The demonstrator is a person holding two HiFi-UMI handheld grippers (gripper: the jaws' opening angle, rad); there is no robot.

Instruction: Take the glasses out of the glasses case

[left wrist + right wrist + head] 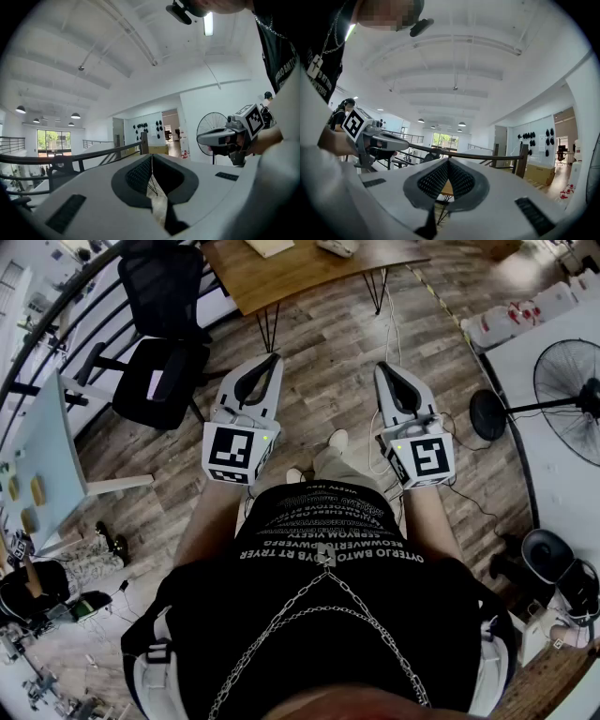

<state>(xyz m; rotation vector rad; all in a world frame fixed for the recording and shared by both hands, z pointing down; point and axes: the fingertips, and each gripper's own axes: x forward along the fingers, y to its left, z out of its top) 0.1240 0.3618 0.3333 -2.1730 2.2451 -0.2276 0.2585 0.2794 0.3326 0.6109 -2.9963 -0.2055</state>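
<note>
We are standing back from the table (300, 277), holding both grippers level in front of the body. On the left gripper (151, 155) the jaws are pressing together with nothing between them. The right gripper (448, 161) is likewise closed and empty.

We are not finding the glasses case in any view. A couple of pale things are lying on the far table, too small to name.

Our reading of the step: we are needing to walk to the table, find the case, and open both grippers before reaching. One should be pinning the case while the other is lifting the lid slowly, so the glasses are not getting flung.

The floor (319, 362) is wood planks. A black chair (159, 381) is sitting far left and a fan (567, 381) is standing right. A railing (93, 154) is running along the room's edge under a white ceiling.
</note>
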